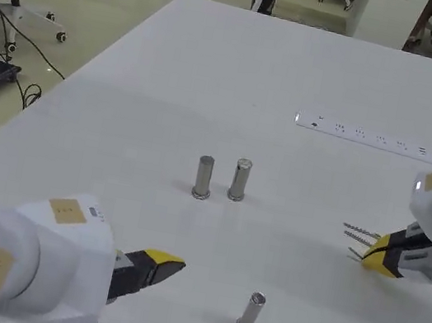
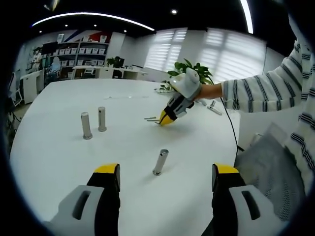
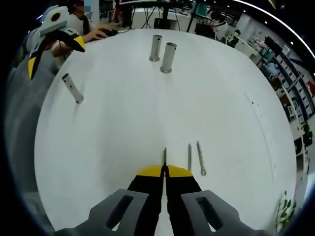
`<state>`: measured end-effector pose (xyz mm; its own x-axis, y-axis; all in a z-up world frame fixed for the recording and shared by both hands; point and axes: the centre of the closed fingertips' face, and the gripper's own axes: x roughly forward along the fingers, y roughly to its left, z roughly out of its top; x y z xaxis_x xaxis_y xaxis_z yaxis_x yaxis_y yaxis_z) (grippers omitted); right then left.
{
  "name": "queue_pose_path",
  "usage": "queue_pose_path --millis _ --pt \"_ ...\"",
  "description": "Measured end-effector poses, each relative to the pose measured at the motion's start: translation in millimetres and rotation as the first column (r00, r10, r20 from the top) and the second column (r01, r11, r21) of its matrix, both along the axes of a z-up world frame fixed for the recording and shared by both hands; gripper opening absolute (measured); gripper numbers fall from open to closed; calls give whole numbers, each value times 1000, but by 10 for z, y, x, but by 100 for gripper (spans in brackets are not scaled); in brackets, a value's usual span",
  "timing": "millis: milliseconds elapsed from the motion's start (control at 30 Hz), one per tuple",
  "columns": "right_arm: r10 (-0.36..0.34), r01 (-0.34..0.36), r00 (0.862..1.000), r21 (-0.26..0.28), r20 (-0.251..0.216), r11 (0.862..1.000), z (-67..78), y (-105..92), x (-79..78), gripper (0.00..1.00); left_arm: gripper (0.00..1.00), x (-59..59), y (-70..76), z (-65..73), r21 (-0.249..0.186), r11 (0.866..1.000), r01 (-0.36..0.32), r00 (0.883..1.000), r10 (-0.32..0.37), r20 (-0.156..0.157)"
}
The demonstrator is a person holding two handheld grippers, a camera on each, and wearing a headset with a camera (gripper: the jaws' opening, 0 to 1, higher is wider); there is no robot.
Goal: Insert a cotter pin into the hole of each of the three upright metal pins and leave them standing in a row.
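Across the white desk (image 1: 120,136) there is plenty of bare top to see. Down by the near edge, toward the left corner, the left gripper (image 2: 165,171) has its yellow-tipped jaws spread wide with nothing between them. Over by the right edge comes the right gripper (image 3: 165,170), carried in a hand with a striped sleeve (image 2: 256,88) behind it. Its jaws are pressed together and pinch the end of one cotter pin (image 3: 165,155), which pokes straight out ahead of the tips; whether that pin is lifted off the desk, I can't tell. Further back on the right side, a long white power strip (image 1: 363,135) lies flat, well apart from everything else. Now the task pieces: around the middle of the desk, two metal pins (image 1: 203,178) stand upright just beside each other, close but not touching. The third metal pin (image 1: 250,313) stands alone nearer the near edge, well apart from that pair, right ahead of the left gripper's open jaws, and it looks a touch tilted in the head view. Smallest of all, two more cotter pins (image 3: 200,158) lie flat on the desk, side by side, just beside the one being pinched.
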<state>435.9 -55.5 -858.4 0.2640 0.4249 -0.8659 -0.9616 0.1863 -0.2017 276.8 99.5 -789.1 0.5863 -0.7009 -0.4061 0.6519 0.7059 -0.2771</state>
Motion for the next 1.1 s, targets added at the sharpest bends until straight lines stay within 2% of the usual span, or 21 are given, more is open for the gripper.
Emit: queue_pose_path --millis 100,367,533,700,733,767,800,833,967,1067,1100 --pt "-8 8 999 30 31 1000 77 14 -35 1 82 63 10 35 -1 1000 -15 1000 15 18" --pt "-41 28 994 130 105 991 323 43 -126 1 80 253 -22 212 -43 999 -29 998 32 60" --pt "-42 14 985 168 165 986 493 82 -219 2 77 359 -74 282 -74 997 -31 997 35 62" --pt "-41 -3 975 198 217 980 625 126 -333 2 73 455 -182 328 -137 990 -19 1000 23 21" --pt "-39 -9 973 205 227 979 652 141 -365 2 73 486 -212 354 -168 985 -27 1000 28 4" --pt "-39 -9 973 209 228 978 662 151 -388 2 72 504 -229 365 -185 982 -28 1000 27 -8" --pt "-44 -7 976 231 212 973 675 181 -431 2 72 535 -239 372 -198 980 -34 999 32 -16" --pt "-59 10 981 257 183 966 673 208 -474 2 73 577 -248 379 -200 979 -34 999 32 -11" --pt "-50 -5 975 247 218 969 712 231 -529 2 71 680 -322 428 -245 969 -24 999 17 -32" --pt "-39 -20 971 242 235 970 741 265 -579 2 69 730 -360 432 -252 968 -18 999 7 -46" --pt "-29 -29 967 223 253 974 739 261 -591 2 69 747 -383 423 -245 970 -10 999 -1 -45"
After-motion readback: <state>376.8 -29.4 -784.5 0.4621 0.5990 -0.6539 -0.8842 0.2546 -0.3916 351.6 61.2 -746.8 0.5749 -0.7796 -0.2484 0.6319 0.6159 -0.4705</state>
